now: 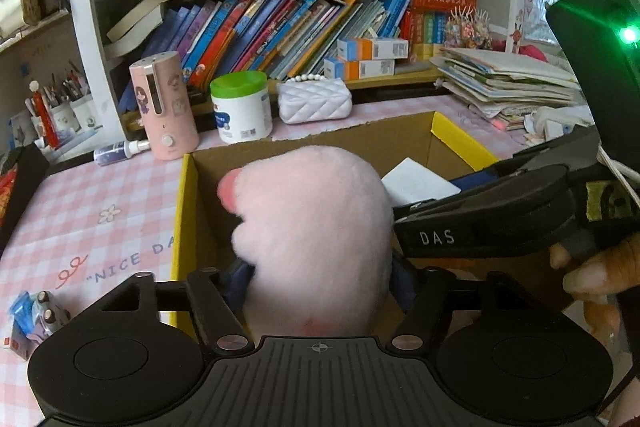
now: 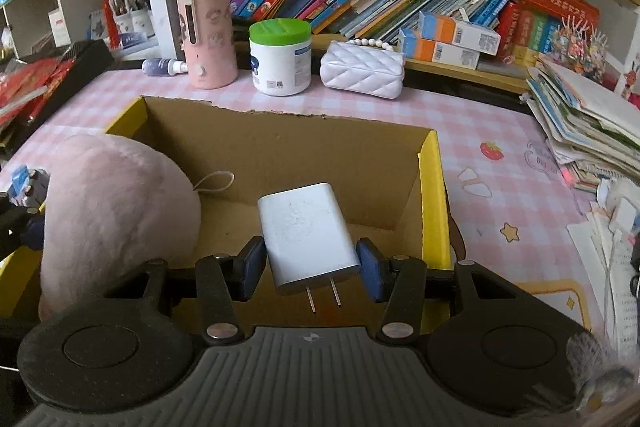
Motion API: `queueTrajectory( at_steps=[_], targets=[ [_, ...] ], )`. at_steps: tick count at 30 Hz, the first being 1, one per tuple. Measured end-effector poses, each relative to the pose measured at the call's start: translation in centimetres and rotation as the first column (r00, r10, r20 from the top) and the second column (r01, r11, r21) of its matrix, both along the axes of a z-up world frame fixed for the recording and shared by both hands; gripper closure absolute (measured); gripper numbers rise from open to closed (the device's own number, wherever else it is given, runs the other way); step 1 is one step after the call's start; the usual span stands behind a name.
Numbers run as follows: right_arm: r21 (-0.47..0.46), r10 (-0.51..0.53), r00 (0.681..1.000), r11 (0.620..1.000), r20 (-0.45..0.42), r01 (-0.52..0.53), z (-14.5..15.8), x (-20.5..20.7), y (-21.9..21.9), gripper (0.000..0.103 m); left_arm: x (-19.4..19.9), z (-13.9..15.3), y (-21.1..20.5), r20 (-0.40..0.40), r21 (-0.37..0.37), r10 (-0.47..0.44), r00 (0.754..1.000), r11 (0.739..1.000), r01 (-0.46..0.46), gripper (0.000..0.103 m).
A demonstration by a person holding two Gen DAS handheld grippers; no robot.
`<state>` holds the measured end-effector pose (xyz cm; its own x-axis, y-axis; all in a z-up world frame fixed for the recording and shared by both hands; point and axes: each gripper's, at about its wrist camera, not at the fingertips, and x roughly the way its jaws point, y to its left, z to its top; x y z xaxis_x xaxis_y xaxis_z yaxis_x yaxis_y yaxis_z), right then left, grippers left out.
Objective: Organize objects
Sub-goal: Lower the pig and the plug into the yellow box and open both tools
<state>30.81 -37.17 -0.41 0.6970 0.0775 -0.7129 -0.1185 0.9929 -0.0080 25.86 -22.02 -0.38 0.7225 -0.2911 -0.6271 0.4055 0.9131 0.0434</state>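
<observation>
I hold two things over the open brown cardboard box with yellow flaps (image 2: 434,187), and neither is set down yet. My left gripper (image 1: 320,283) pinches the fluffy pink plush toy (image 1: 316,239), its jaws pressed into the fur on both sides, above the box's left half. My right gripper (image 2: 310,263) clamps the flat white plug-in charger (image 2: 308,235), prongs pointing back at me, the blue pads (image 2: 370,269) tight on its edges. The box floor that I can see looks bare, so I judge the sorting barely begun. Left out on the pink checked tablecloth (image 2: 500,131) are the pink cylindrical humidifier (image 2: 208,35), the green-lidded white tub (image 2: 280,59), the white quilted purse (image 2: 362,73) and a small spray bottle (image 2: 164,67).
</observation>
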Motion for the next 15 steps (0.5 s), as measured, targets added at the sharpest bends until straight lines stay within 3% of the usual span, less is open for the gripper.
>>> queueTrajectory(
  at_steps=[3,15],
  targets=[
    [-0.005,0.007,1.000,1.000,-0.008,-0.007,-0.03,0.45,-0.10,0.056,-0.01,-0.02,0.01,0.011,0.013,0.009,1.000,1.000,-0.009,0.020],
    [-0.022,0.012,1.000,1.000,-0.016,-0.012,-0.04,0.80,0.02,0.056,-0.05,0.22,0.36,0.020,0.001,0.009,1.000,1.000,-0.009,0.019]
  ],
)
